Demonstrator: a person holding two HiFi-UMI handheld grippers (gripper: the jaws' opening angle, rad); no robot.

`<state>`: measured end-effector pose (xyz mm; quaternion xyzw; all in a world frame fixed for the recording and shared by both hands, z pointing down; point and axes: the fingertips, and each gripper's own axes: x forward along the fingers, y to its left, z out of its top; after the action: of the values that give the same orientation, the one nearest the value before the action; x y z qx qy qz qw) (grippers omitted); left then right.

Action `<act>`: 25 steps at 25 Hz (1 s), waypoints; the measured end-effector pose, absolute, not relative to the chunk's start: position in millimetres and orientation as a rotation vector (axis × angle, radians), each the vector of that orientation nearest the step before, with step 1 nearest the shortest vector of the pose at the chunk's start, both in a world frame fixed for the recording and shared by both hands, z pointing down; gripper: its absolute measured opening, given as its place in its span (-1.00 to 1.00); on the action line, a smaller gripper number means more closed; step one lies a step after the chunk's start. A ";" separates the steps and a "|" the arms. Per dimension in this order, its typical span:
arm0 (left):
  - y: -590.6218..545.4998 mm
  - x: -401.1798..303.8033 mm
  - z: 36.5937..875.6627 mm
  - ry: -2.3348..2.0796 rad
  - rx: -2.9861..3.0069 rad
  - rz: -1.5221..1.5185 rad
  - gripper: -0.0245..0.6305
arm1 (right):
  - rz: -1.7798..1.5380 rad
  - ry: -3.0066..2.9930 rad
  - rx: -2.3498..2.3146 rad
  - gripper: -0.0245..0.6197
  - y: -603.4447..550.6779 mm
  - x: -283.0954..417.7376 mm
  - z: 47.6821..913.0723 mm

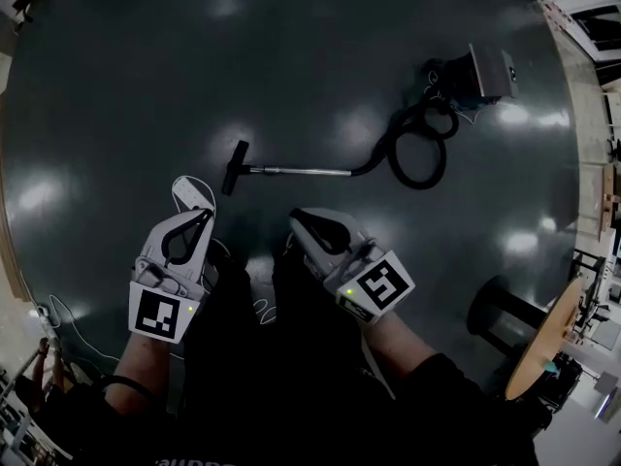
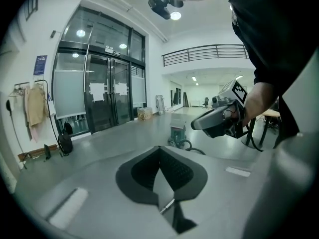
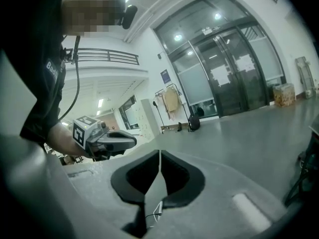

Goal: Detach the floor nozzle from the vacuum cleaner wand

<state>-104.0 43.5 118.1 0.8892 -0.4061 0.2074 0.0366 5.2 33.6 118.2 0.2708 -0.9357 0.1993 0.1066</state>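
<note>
The vacuum cleaner lies on the dark floor ahead of me in the head view. Its black floor nozzle [image 1: 235,167] sits on the left end of the silver wand [image 1: 299,171]. A black hose [image 1: 419,151] coils from the wand to the grey vacuum body [image 1: 482,76]. My left gripper [image 1: 197,202] and right gripper [image 1: 303,221] hang side by side, short of the wand and apart from it. Both are shut with nothing between the pads. The left gripper [image 2: 160,149] looks towards the vacuum body [image 2: 178,133], and the right gripper [image 3: 159,154] looks across open floor.
A round wooden table [image 1: 545,338] on a black pedestal stands at the right. Tall glass doors [image 2: 99,98] and a coat rack [image 2: 35,108] line the wall. A thin white cable [image 1: 58,318] lies on the floor at the left.
</note>
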 end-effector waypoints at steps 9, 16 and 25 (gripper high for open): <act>5.5 -97.1 210.3 -1.280 2.654 0.632 -0.92 | 0.633 -2.675 0.814 -0.88 2.7 23.6 219.5; -20.5 -93.1 295.6 -1.251 2.630 0.591 -0.92 | 0.597 -2.665 0.798 -0.84 -16.5 9.5 304.2; -44.9 -95.0 396.9 -1.243 2.599 0.558 -0.92 | 0.557 -2.686 0.703 -0.75 -40.4 -9.8 411.3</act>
<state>-95.0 -44.9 396.9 0.8810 -0.4212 0.1890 0.1035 -9.8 -40.4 411.3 0.2454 -0.9372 0.1942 0.1543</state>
